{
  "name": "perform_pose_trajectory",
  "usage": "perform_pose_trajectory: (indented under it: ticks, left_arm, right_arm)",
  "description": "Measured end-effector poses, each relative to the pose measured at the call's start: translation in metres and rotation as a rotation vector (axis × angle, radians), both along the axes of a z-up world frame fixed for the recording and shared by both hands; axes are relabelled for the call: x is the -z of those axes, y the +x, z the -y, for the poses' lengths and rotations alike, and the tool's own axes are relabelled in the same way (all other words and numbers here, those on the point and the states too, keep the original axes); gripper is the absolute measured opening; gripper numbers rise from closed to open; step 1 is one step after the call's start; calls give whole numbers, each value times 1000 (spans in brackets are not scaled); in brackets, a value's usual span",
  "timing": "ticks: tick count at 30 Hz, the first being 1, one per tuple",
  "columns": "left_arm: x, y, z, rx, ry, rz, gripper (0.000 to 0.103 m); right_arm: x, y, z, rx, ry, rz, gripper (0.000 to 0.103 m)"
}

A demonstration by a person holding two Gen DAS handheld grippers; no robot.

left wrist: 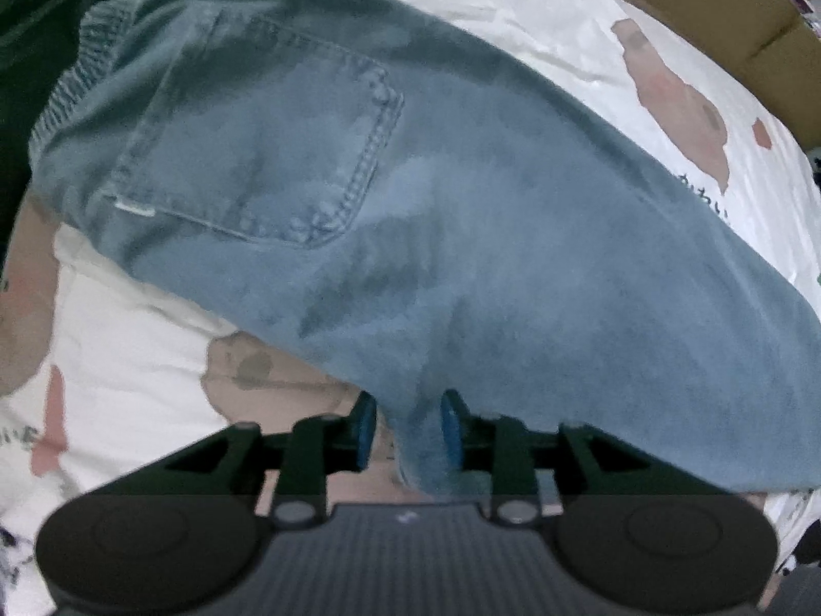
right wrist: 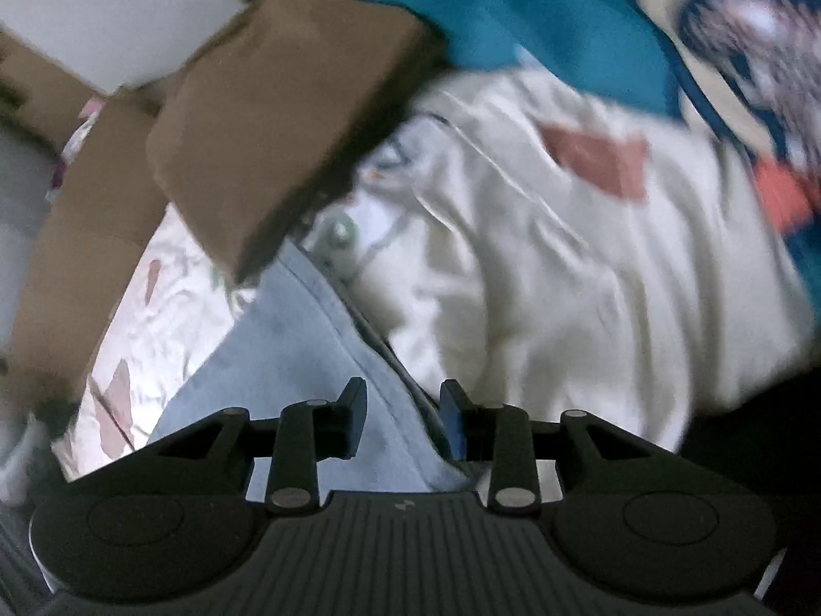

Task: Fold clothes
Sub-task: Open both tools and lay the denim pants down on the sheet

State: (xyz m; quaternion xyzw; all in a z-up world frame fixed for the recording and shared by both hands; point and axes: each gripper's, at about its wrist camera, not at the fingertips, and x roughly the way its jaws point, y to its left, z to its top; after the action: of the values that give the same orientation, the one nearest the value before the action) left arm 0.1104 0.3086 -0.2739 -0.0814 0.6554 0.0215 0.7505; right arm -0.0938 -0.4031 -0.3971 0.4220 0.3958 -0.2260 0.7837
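Two wrist views, one garment: blue denim jeans (left wrist: 410, 195) spread across a white printed sheet (left wrist: 128, 339). Denim is mid-blue, faded, soft-looking; a stitched back pocket (left wrist: 256, 138) with doubled seam lines and a small white tab at one corner faces up. Ribbed, gathered waistband (left wrist: 77, 77) at the far left end. Sheet is thin, creased, printed with brown and pink animal shapes and small dark lettering.

Left gripper (left wrist: 409, 426): black linkage arms, blue pads (left wrist: 365, 428). A narrow fold of denim hangs between the pads; jaws stand partway apart, and the right-hand pad touches the cloth while the left-hand one shows a slim gap. Cannot tell whether the fold is actually pinched.

Right gripper (right wrist: 403, 423): same build, jaws partway apart, pale denim edge (right wrist: 318, 359) and its seam running between them. Pads appear just clear of the cloth; picture is motion-blurred.

Edges and room: jeans' long edge runs diagonally over the sheet, bare sheet on both sides. Brown cardboard box (right wrist: 277, 118) sits near the far denim edge in the right view; a cream garment (right wrist: 590, 267) lies beside the jeans, with a teal printed cloth (right wrist: 554, 15) beyond it. Cardboard also borders the sheet's top right in the left view
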Motion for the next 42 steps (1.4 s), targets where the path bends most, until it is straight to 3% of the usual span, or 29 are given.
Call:
perform_pose_trajectory:
  ticks: [2, 6, 17, 27, 33, 37, 42]
  left_arm:
    - [-3, 1, -1, 1, 16, 7, 34]
    - [-10, 7, -2, -10, 43, 20, 38]
    - [-14, 44, -4, -5, 118, 66, 43]
    - [-4, 104, -12, -41, 208, 193, 46]
    - [-8, 135, -32, -80, 312, 280, 46]
    - [-17, 143, -51, -91, 361, 314, 46]
    - [-19, 147, -89, -193, 367, 315, 46]
  right_arm:
    - [-6, 15, 3, -64, -50, -2, 42]
    - [-6, 52, 7, -181, -137, -3, 43]
    - [25, 137, 12, -368, -203, -66, 46]
    - [38, 160, -1, -388, -337, -159, 45]
    - [23, 168, -23, -369, -446, -231, 42]
    - [4, 162, -25, -365, -462, -194, 39]
    - [-15, 162, -30, -391, -453, -127, 39]
